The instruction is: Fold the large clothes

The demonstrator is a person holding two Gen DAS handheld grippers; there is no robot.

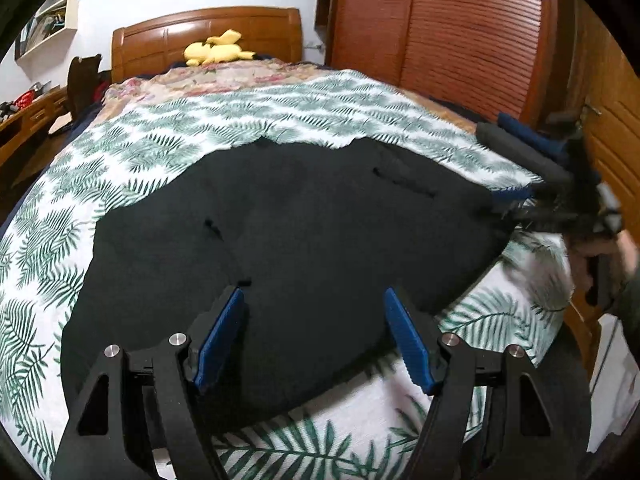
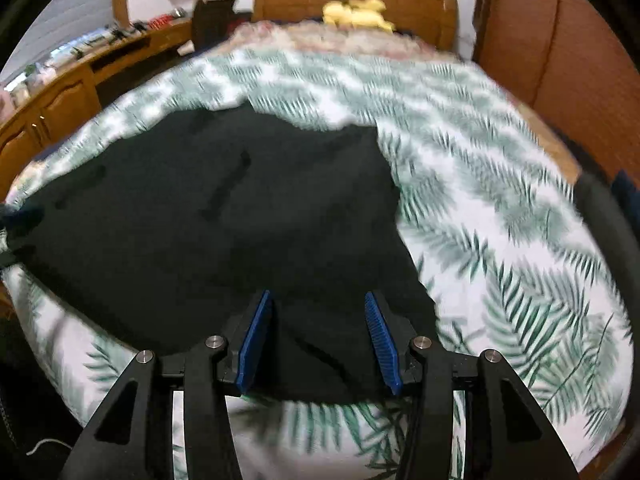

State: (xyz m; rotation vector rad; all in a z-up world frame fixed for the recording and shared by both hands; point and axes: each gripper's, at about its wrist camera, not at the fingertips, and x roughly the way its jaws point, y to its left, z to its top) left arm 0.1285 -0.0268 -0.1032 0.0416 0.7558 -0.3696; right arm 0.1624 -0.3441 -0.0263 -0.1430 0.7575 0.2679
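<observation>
A large black garment (image 1: 288, 216) lies spread flat on the fern-print bed sheet (image 1: 168, 148). My left gripper (image 1: 313, 294) hovers over the garment's near edge, its blue pads (image 1: 222, 336) wide apart and nothing between them. In the right wrist view the same garment (image 2: 208, 216) fills the middle. My right gripper (image 2: 317, 295) stands open above its near right corner, the cloth flat beneath. The left wrist view shows the right gripper (image 1: 506, 204) blurred at the garment's right side, with a hand (image 1: 624, 248) behind it.
A wooden headboard (image 1: 208, 32) with a yellow plush toy (image 1: 218, 52) is at the far end. A wooden wardrobe (image 1: 460, 40) stands on the right, a desk (image 2: 80, 76) on the left. Rolled dark and blue items (image 1: 520, 148) lie at the bed's right edge.
</observation>
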